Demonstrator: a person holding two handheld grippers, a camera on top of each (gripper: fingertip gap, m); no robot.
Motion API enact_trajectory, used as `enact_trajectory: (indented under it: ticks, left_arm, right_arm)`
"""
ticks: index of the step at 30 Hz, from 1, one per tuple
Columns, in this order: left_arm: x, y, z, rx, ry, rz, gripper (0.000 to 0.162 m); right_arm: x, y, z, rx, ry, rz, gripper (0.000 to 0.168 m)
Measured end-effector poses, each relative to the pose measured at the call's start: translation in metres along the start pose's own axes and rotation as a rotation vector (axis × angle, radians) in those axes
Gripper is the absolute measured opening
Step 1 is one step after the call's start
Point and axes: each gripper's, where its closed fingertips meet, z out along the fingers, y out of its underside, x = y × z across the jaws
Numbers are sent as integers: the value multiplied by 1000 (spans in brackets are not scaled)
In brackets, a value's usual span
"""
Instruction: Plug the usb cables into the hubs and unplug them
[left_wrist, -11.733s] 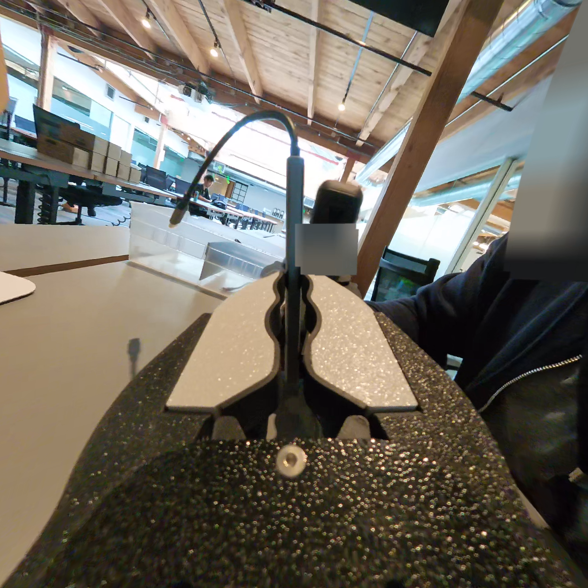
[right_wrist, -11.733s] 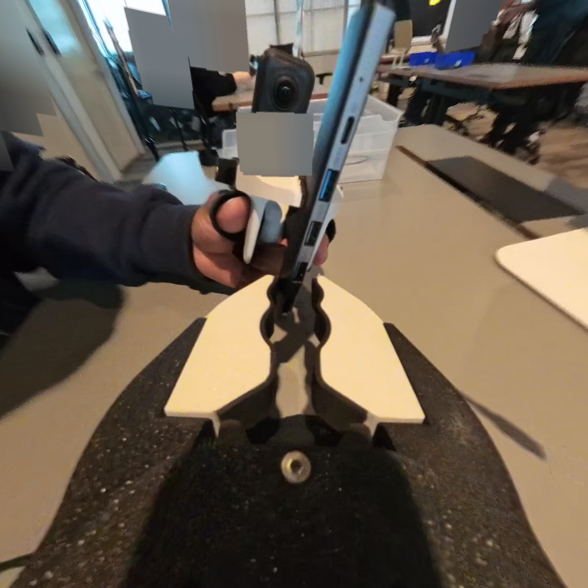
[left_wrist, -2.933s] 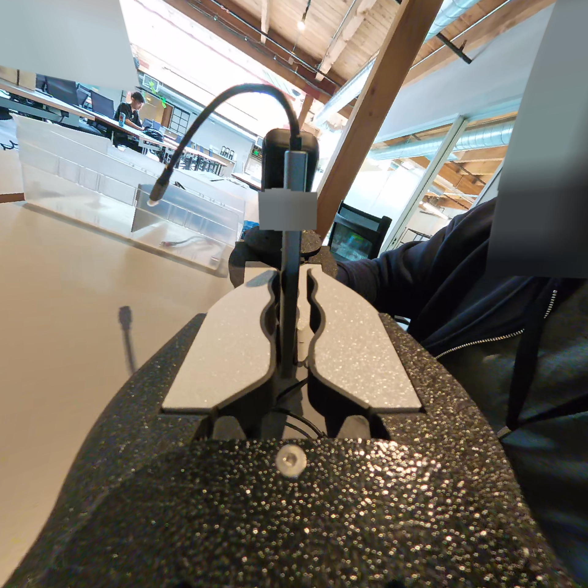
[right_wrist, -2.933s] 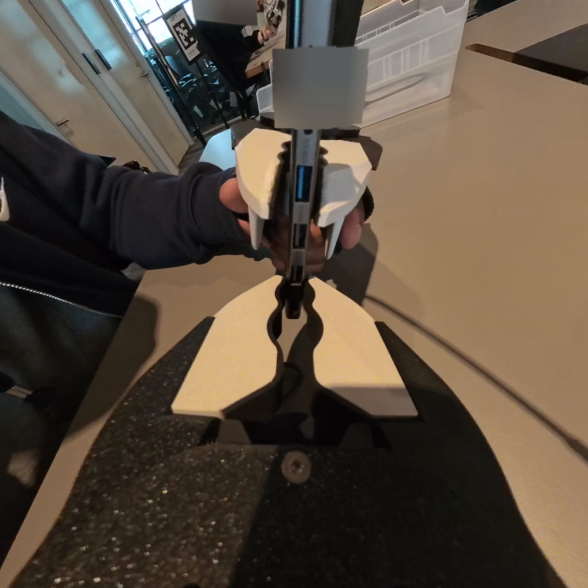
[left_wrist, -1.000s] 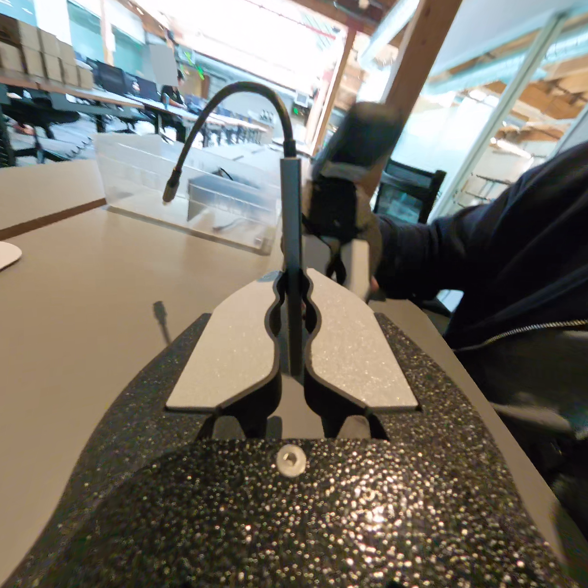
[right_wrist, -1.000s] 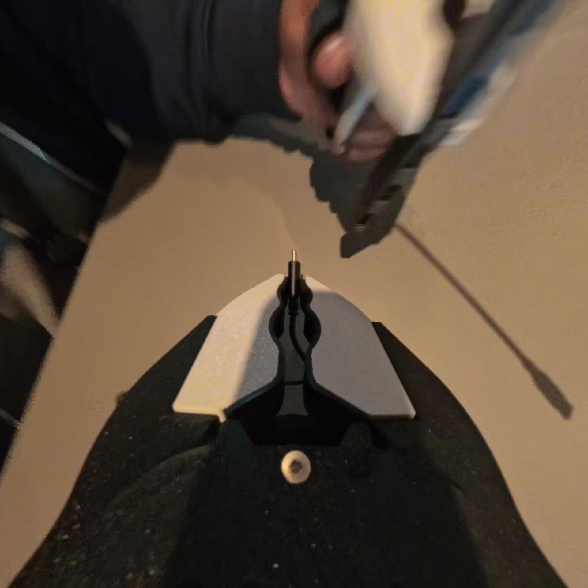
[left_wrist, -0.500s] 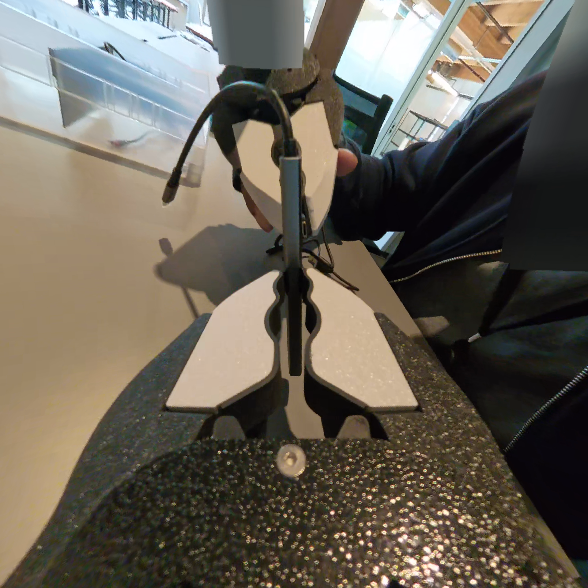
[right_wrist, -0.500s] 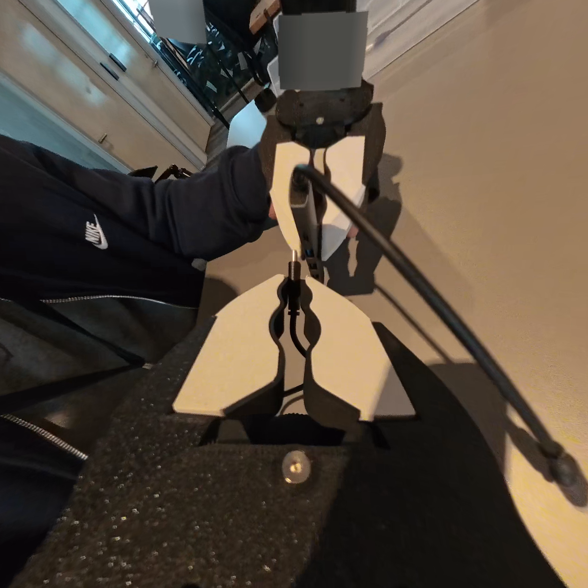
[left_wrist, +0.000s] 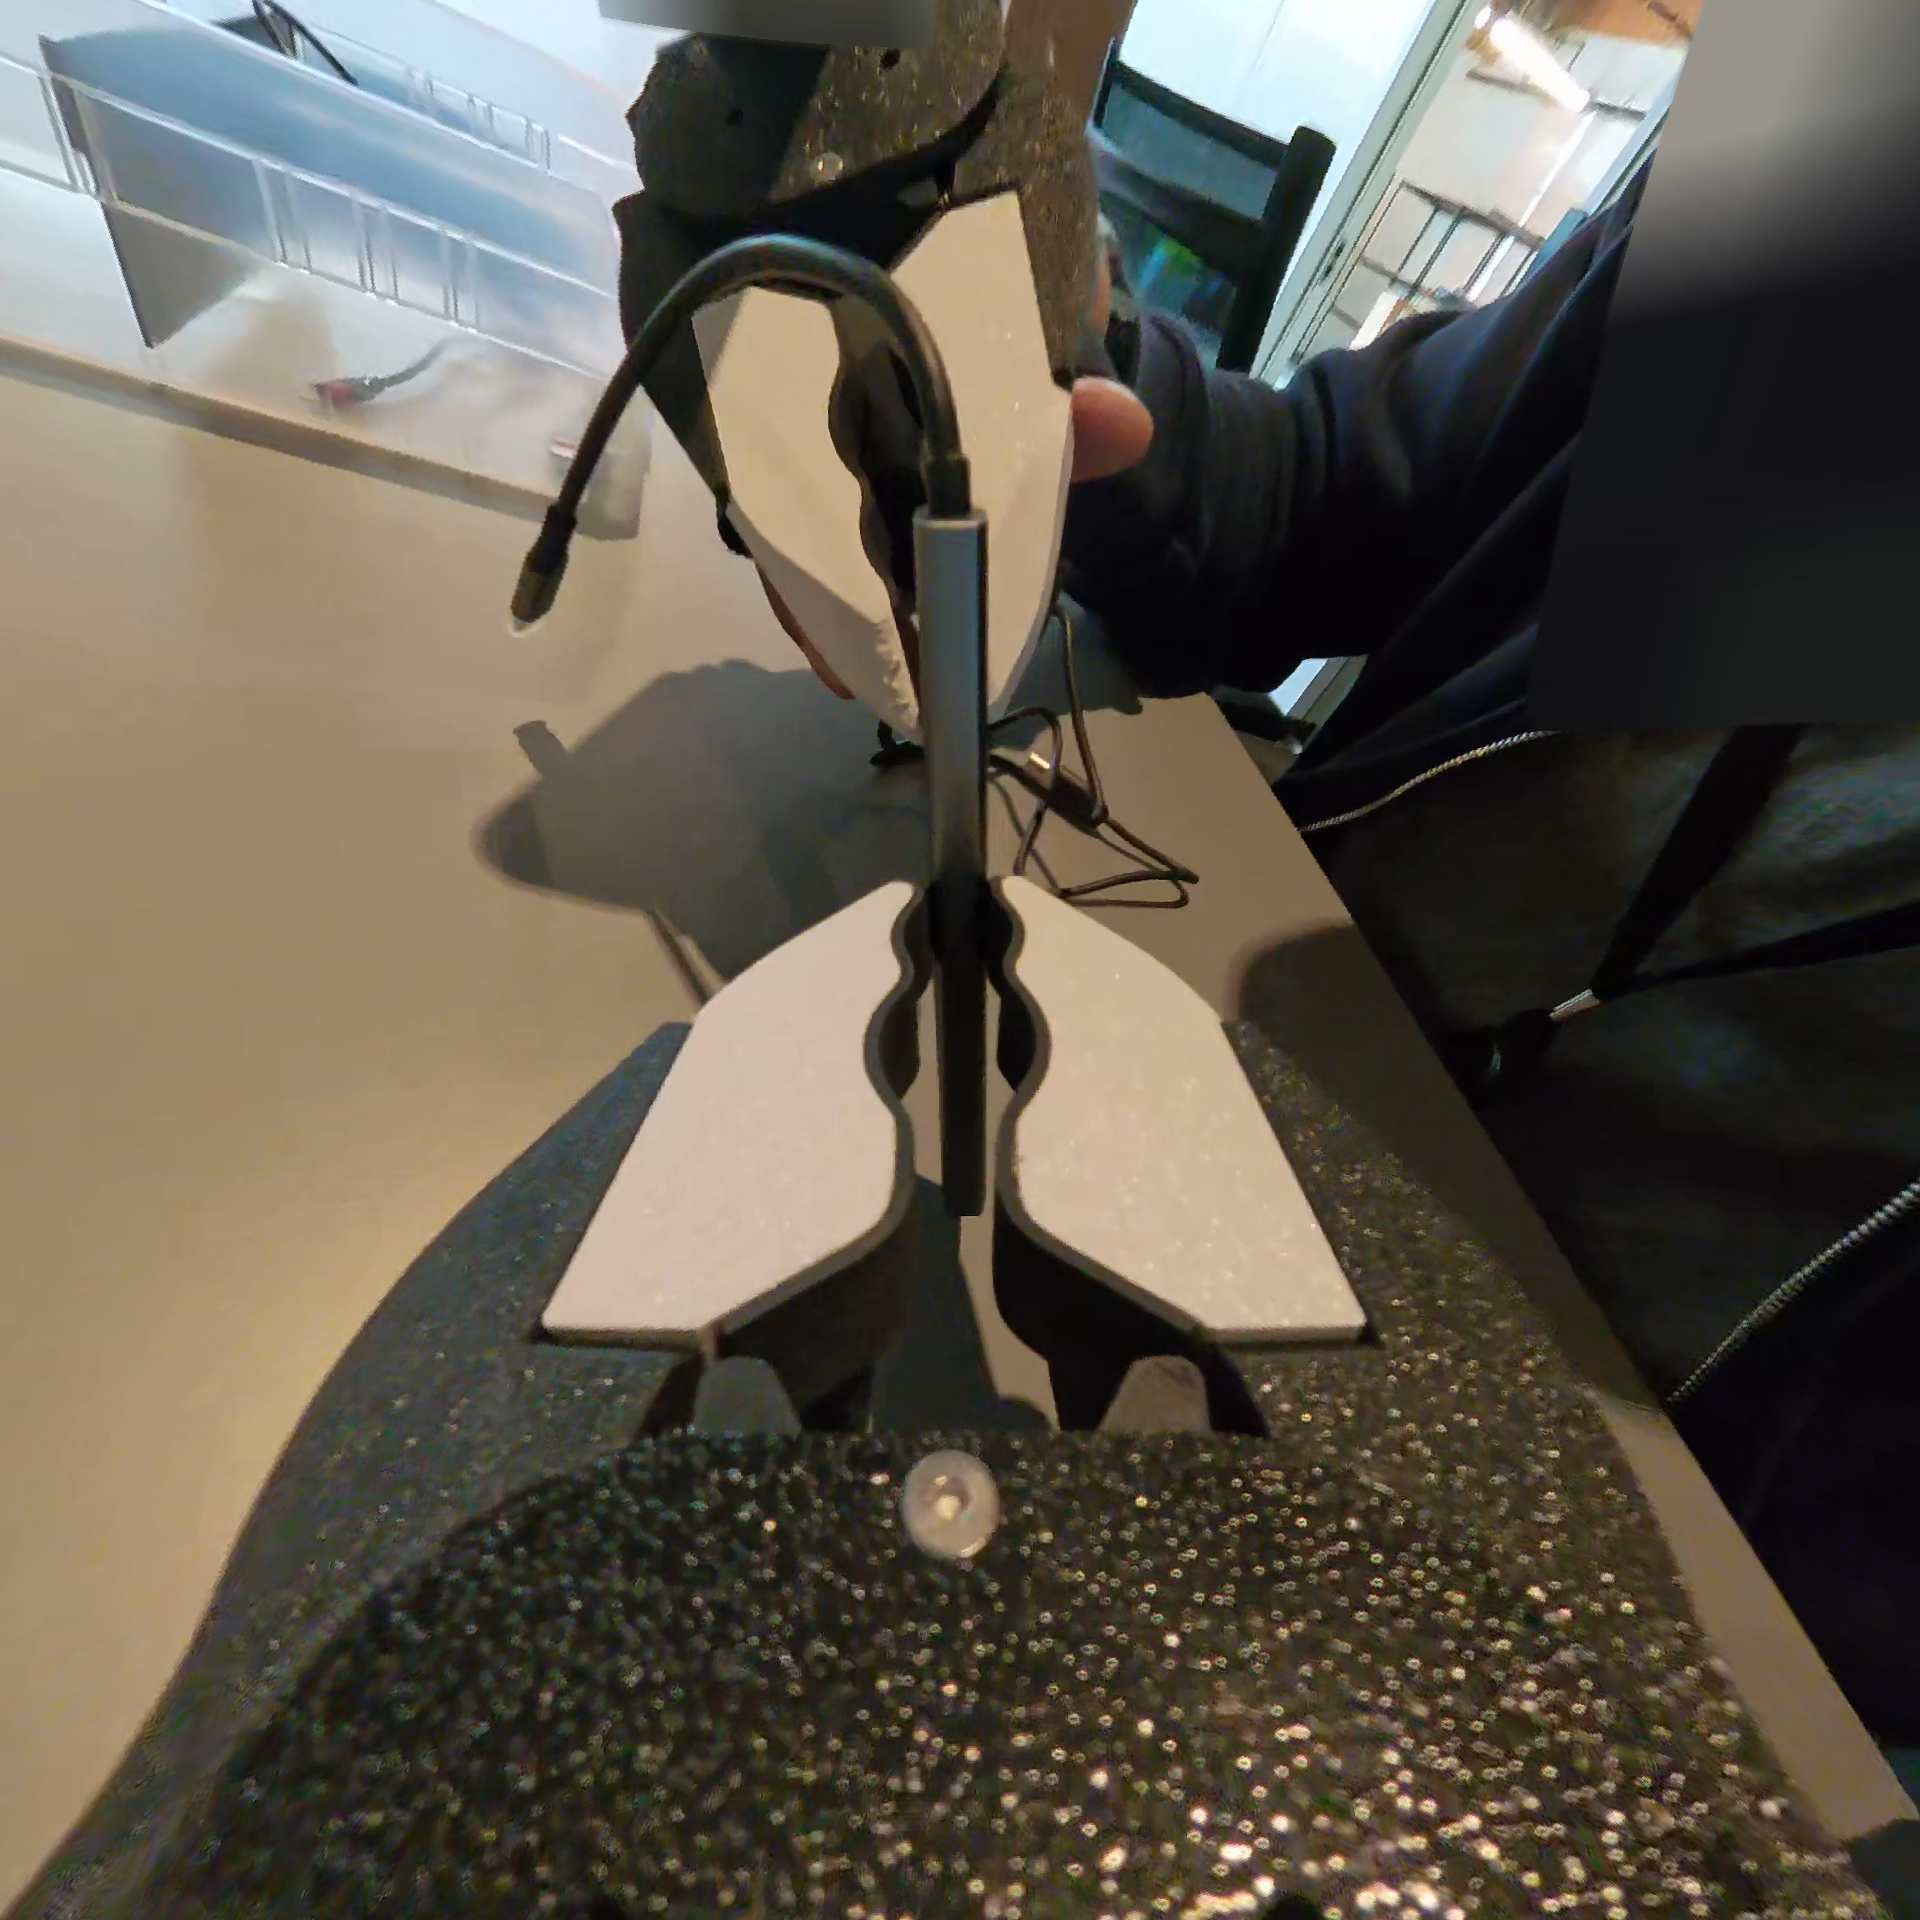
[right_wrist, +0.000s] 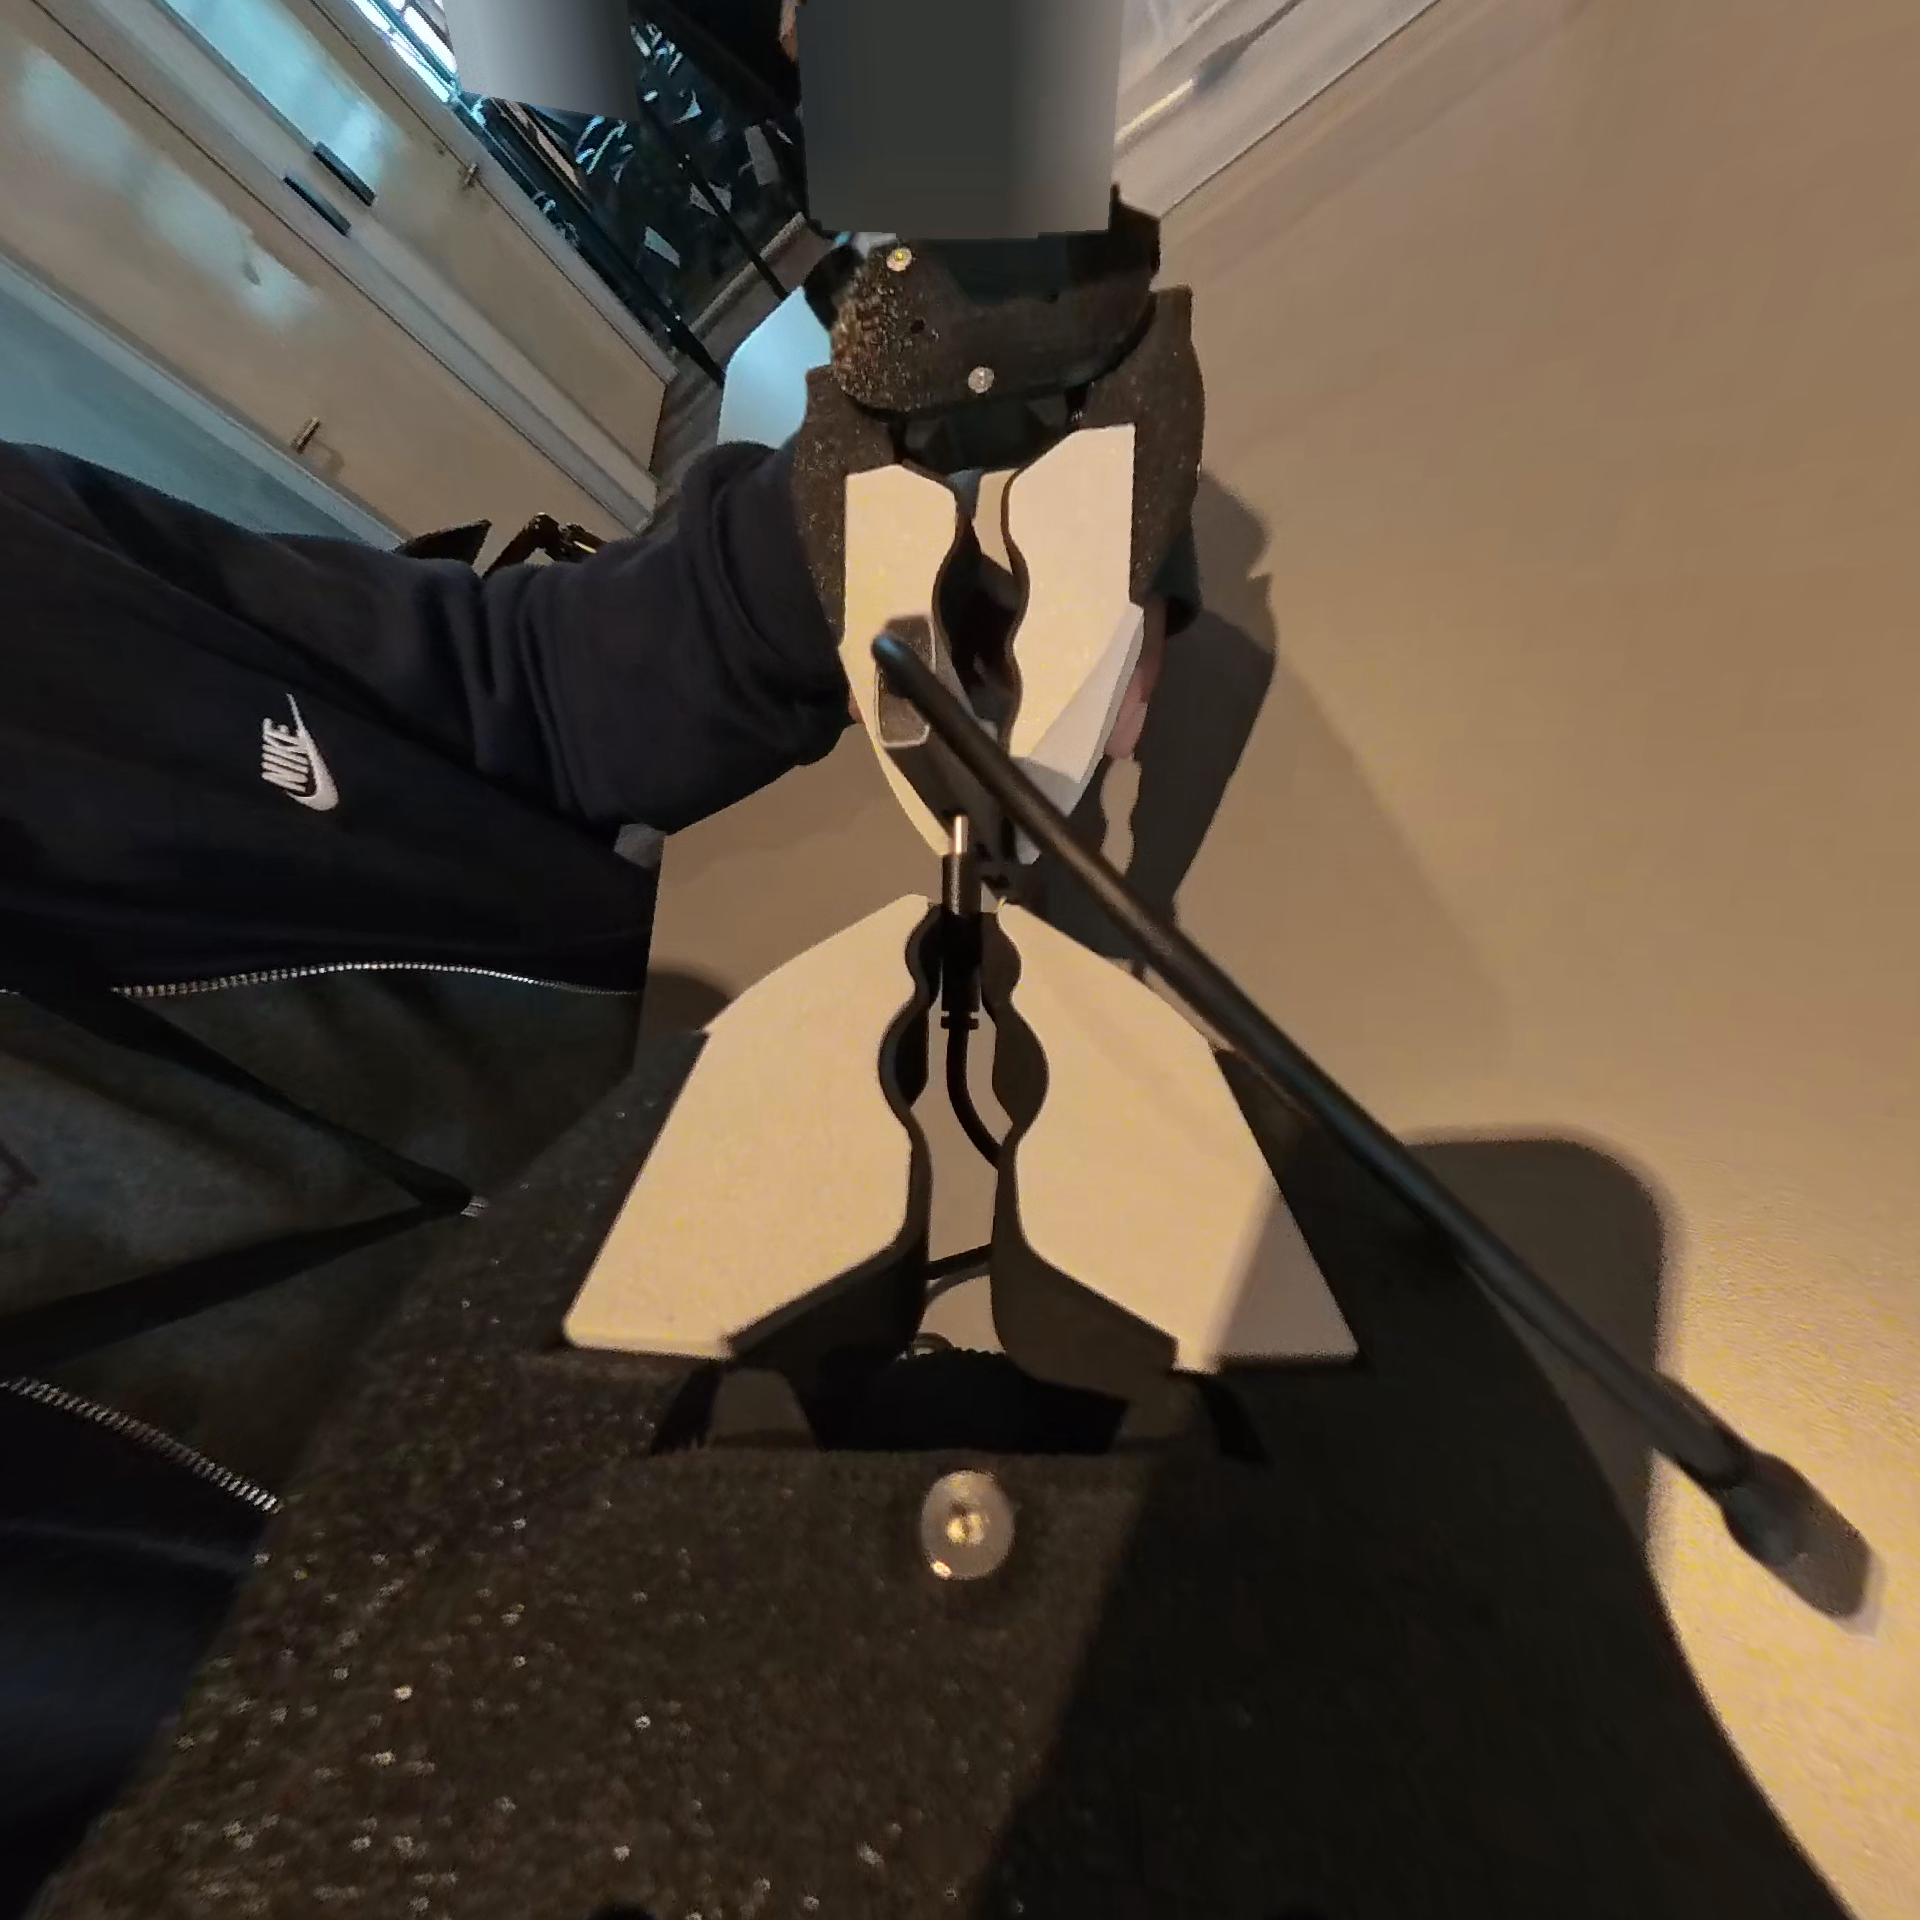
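**Plug at the hub's edge**

Left gripper (left_wrist: 958, 902) clamps a slim grey metal hub (left_wrist: 954, 748) edge-on, upright above the tan table (left_wrist: 260, 831). The hub's stiff black lead (left_wrist: 727, 281) arches over to a free end. Right gripper (right_wrist: 958, 906) pinches a thin black cable (right_wrist: 961, 1060) by its plug (right_wrist: 957, 847), whose metal tip sits just beside the hub's edge; contact unclear. White, scalloped fingers; speckled black bodies.

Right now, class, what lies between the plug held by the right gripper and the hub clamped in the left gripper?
Nothing: in the right wrist view the plug tip meets the hub edge, with the hub's own cable crossing beside it.
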Motion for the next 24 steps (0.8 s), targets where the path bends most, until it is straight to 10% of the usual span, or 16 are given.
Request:
enact_trajectory:
  ticks: [24]
  left_arm:
    - [5, 21, 7, -347, -166, 143, 9]
  right_arm:
    - [-4, 22, 10, -194, 106, -133, 6]
